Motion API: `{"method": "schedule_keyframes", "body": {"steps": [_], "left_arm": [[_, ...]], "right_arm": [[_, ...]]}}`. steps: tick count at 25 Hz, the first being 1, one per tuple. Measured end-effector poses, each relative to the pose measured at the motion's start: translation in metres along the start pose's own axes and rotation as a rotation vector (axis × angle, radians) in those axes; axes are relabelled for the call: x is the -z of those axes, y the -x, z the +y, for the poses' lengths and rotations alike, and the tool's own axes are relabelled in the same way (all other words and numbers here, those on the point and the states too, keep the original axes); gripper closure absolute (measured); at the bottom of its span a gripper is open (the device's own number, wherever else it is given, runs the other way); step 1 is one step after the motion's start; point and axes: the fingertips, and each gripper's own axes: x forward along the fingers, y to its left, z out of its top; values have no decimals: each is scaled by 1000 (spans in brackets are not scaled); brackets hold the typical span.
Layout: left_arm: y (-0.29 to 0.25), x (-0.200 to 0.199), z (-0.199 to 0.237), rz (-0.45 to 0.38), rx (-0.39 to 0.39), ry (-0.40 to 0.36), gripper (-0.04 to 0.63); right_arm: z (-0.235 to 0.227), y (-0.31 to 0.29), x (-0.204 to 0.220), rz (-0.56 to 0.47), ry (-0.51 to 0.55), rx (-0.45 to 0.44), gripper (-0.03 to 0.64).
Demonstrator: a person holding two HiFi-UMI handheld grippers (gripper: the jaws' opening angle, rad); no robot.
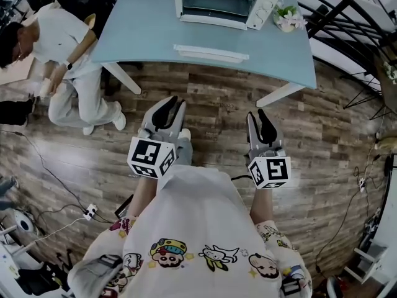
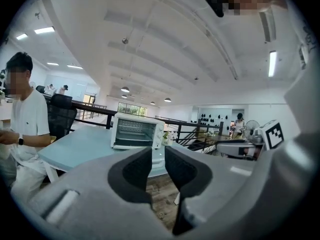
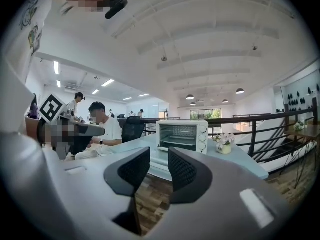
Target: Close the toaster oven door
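Observation:
A white toaster oven [image 1: 224, 4] stands at the far side of the light blue table [image 1: 136, 36]. Its door [image 1: 211, 53] hangs open, folded down flat toward me. Both grippers are held over the wooden floor, short of the table's near edge. My left gripper [image 1: 169, 113] is open with nothing between its jaws, and so is my right gripper [image 1: 262, 124]. In the left gripper view the oven [image 2: 136, 131] shows beyond the parted jaws of the left gripper [image 2: 158, 166]. In the right gripper view the oven [image 3: 182, 135] sits above the gap of the right gripper [image 3: 159, 170].
A person in white [image 1: 62, 61] sits at the table's left side. A small flower pot [image 1: 288, 17] stands right of the oven. Black railing [image 1: 347, 11] runs behind the table. White table legs [image 1: 121, 78] angle out below. Cables [image 1: 56, 179] lie on the floor at left.

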Motion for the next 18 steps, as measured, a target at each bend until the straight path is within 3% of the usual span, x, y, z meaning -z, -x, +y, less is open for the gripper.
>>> {"method": "schedule_keyframes", "body": {"steps": [8,18], "left_arm": [[-55,-23,57,18,49,-7,499],[-81,-33,115,34,94,0,488]], "right_arm": [[-9,-76,-16,4,-14,29,489],[-5,-131,-20,35,-27,96,488]]}}
